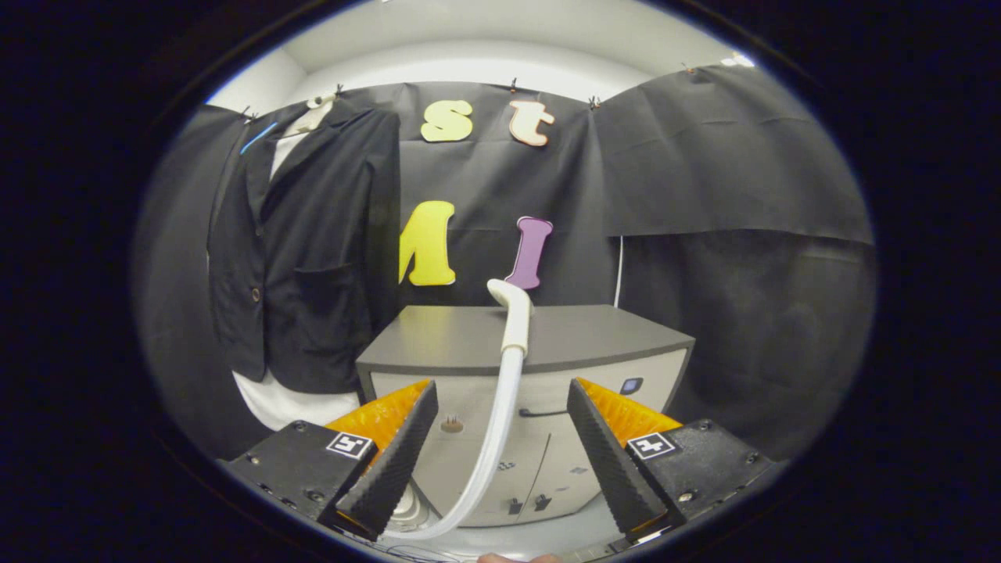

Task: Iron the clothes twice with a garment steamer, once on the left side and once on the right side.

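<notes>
**One gripper spread wide, one steamer ahead, one jacket at ten o'clock**

One gripper [500,407], two fingers [395,461], set far apart and clamped on nothing. One pale hose [494,438] running up through the gap between them, touching neither as far as can be told, curving from near the base at six o'clock toward twelve.

Just beyond the fingertips: one garment steamer unit [524,422], boxy, light-fronted with a dark grey top [469,340]. One small lit button [630,385] at about two o'clock on its front, one dark handle-like bar [543,412] near the middle. One white steamer head [510,301] at the hose's upper end, hooked over, standing above the dark top.

Farther back, at ten o'clock from the unit: one dark jacket [309,250] hanging upright on the wall, over one white shirt [285,403] showing at the collar and below the hem. Two buttons seen on the jacket front. Well apart from the fingers.

Behind all: black cloth wall [727,172], clipped along its upper edge, with pale wall and ceiling [469,47] above.
</notes>
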A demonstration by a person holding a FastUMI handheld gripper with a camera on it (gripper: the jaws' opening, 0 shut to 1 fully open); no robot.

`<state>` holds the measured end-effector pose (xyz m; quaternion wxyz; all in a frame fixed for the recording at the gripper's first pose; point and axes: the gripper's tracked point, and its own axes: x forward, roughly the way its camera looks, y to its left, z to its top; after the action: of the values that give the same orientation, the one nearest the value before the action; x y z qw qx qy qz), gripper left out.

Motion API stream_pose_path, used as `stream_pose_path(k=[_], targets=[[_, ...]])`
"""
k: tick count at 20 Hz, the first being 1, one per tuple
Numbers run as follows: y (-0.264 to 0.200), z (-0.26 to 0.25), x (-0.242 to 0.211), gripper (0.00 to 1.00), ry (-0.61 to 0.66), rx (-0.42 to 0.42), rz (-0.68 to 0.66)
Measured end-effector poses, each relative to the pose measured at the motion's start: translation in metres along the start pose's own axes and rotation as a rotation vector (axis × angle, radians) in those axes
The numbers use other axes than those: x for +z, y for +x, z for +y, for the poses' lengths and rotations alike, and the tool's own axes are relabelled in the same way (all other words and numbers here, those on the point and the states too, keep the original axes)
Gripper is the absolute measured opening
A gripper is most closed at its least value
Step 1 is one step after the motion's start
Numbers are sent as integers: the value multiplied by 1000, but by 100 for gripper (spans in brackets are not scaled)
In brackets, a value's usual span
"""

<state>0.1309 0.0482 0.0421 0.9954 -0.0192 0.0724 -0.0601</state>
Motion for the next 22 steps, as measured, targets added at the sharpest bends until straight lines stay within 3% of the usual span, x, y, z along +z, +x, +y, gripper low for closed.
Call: stream_pose_path(k=[7,19,22], targets=[[89,-1,23,100,38,9,124],[183,-6,15,100,96,9,363],[197,-8,9,90,108,-2,402]])
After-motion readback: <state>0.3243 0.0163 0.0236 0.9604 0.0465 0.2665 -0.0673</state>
